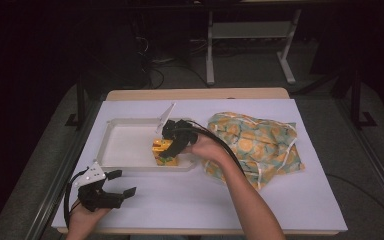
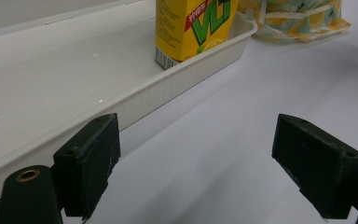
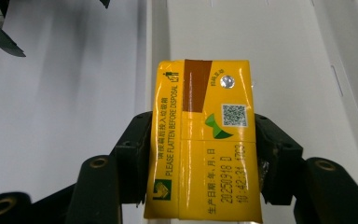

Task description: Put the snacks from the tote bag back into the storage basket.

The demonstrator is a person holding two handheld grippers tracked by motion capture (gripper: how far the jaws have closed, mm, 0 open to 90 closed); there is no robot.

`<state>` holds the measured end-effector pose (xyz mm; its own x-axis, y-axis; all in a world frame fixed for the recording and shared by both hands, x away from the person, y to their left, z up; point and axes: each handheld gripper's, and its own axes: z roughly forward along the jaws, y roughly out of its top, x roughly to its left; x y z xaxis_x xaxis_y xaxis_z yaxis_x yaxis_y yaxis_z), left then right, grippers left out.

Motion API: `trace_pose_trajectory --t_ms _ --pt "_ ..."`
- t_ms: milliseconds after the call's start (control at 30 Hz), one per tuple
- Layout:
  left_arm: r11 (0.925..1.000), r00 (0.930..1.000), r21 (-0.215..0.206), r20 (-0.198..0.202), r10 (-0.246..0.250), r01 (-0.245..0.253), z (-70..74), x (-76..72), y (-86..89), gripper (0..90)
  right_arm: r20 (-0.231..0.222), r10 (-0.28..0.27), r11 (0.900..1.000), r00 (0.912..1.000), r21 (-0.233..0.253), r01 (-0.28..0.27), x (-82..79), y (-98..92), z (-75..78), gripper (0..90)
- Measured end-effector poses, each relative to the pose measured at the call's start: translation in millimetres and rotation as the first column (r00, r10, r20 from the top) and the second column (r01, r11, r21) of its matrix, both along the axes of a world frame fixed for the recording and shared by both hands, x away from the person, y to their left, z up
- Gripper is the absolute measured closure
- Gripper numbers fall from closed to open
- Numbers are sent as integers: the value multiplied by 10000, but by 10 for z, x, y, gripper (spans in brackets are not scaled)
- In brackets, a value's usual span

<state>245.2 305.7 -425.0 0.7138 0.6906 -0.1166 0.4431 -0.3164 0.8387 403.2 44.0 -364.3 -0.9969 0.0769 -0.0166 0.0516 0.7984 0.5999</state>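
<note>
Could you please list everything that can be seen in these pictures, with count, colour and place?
drink carton: one, yellow, upright at the tray's near right corner, clamped between the right gripper's fingers
tray: one, white, shallow, on the sheet left of centre
cloth bag: one, yellow and green lemon print with white cord, crumpled on the sheet right of the tray
sheet: one, white, covering the table top
table: one, pale wood, edge showing beyond the sheet
left gripper: one, black, fingers wide apart, over the sheet in front of the tray
right gripper: one, black, over the tray
forearms: two, coming in from the bottom of the high view
</note>
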Motion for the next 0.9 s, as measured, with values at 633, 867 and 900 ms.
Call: trace_pose_trajectory --t_ms 633,867,900 --pt "9999 10000 127 -4 -58 58 0 4 3 147 -315 -255 9992 9992 313 264 -1 -43 47 385" --pt "9999 10000 129 18 -61 61 -1 6 2 147 -282 -305 9988 9991 377 316 -14 -66 83 380" --pt "9999 10000 132 18 -60 60 0 6 2 147 -254 -293 9989 9992 369 303 -16 -68 87 380"
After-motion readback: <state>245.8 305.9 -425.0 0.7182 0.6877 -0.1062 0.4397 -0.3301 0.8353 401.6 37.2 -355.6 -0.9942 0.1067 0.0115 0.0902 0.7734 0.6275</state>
